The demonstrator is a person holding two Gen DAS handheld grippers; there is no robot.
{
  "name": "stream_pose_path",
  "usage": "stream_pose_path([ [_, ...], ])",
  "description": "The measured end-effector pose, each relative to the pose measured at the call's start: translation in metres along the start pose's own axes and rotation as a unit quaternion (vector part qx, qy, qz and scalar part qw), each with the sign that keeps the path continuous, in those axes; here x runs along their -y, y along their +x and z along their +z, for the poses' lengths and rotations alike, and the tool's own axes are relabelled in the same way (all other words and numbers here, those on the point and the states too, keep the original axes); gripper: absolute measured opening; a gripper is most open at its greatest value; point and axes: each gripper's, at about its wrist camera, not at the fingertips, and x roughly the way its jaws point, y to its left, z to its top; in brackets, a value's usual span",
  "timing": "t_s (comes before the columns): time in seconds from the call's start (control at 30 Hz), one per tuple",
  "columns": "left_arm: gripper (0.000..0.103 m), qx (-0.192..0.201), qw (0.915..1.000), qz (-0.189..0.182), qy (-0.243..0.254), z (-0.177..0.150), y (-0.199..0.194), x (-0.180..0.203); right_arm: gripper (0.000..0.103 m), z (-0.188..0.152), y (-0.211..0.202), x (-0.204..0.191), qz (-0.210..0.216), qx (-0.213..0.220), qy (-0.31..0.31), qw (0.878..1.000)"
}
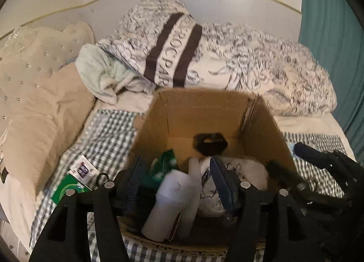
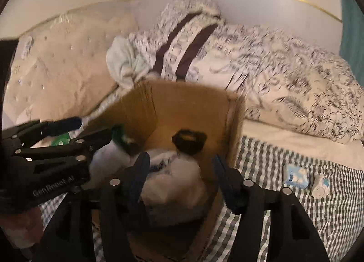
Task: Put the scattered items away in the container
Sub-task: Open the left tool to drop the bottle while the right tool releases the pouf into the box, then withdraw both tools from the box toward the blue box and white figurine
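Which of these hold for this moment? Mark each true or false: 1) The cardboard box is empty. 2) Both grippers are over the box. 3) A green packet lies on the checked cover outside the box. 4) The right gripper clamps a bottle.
1) False: the cardboard box already holds a white bottle, a black item and other things.
2) True: the left gripper and right gripper both hang over it.
3) True: the green packet lies on the checked cover.
4) False: its fingers stand apart, pressing nothing.

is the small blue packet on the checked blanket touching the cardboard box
Apart. The right wrist view shows the blue packet lying on checked blanket, with a strip of blanket between it and the cardboard box.
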Motion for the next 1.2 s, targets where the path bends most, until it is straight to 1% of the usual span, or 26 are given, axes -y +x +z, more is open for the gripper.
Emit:
stream_pose_path([
  [0.1,0.068,0.022,0.9996,-0.003,-0.015,0.005,-0.020,-0.004,0.061,0.001,-0.023,0.011,-0.012,0.044,0.022,0.999],
  [0.17,0.070,0.041,0.9988,-0.010,-0.025,0.007,-0.036,-0.004,0.069,0.001,-0.040,0.016,-0.037,0.076,0.026,0.996],
  [0.23,0.073,0.057,0.9978,-0.012,-0.030,0.009,-0.049,-0.002,0.071,0.000,-0.059,0.022,-0.057,0.109,0.033,0.992],
  [0.3,0.075,0.076,0.9965,-0.013,-0.033,0.010,-0.063,0.002,0.072,0.001,-0.073,0.028,-0.061,0.132,0.040,0.989],
  [0.37,0.078,0.091,0.9951,-0.017,-0.035,0.010,-0.075,0.005,0.079,-0.001,-0.088,0.032,-0.065,0.152,0.046,0.985],
  [0.4,0.080,0.097,0.9944,-0.020,-0.036,0.011,-0.081,0.008,0.080,-0.004,-0.094,0.034,-0.070,0.162,0.046,0.983],
  [0.47,0.082,0.105,0.9935,-0.024,-0.037,0.012,-0.092,0.012,0.081,-0.008,-0.104,0.035,-0.073,0.171,0.047,0.981],
  [0.5,0.085,0.110,0.9930,-0.025,-0.036,0.013,-0.098,0.015,0.081,-0.009,-0.109,0.038,-0.072,0.175,0.051,0.981],
  [0.53,0.090,0.113,0.9926,-0.025,-0.035,0.013,-0.104,0.018,0.082,-0.011,-0.115,0.040,-0.070,0.180,0.056,0.980],
  [0.57,0.092,0.118,0.9920,-0.025,-0.035,0.013,-0.110,0.021,0.086,-0.013,-0.124,0.042,-0.069,0.189,0.062,0.978],
  [0.6,0.096,0.124,0.9913,-0.027,-0.033,0.012,-0.116,0.024,0.089,-0.017,-0.132,0.043,-0.070,0.197,0.065,0.976],
  [0.63,0.099,0.130,0.9906,-0.029,-0.031,0.012,-0.123,0.027,0.095,-0.020,-0.140,0.045,-0.073,0.207,0.068,0.973],
  [0.67,0.099,0.135,0.9899,-0.030,-0.029,0.011,-0.128,0.030,0.099,-0.023,-0.150,0.046,-0.078,0.217,0.072,0.970],
  [0.73,0.103,0.145,0.9886,-0.031,-0.024,0.010,-0.140,0.037,0.103,-0.029,-0.165,0.048,-0.082,0.231,0.076,0.967],
  [0.83,0.103,0.156,0.9869,-0.034,-0.022,0.008,-0.153,0.050,0.103,-0.038,-0.183,0.055,-0.090,0.239,0.081,0.963],
  [1.0,0.103,0.156,0.9866,-0.043,-0.022,0.002,-0.164,0.073,0.103,-0.054,-0.217,0.076,-0.108,0.248,0.088,0.959],
  [1.1,0.103,0.152,0.9867,-0.053,-0.023,-0.002,-0.166,0.087,0.103,-0.063,-0.242,0.097,-0.116,0.254,0.082,0.957],
  [1.2,0.103,0.147,0.9869,-0.063,-0.019,-0.007,-0.166,0.104,0.103,-0.078,-0.263,0.122,-0.140,0.253,0.070,0.955],
])
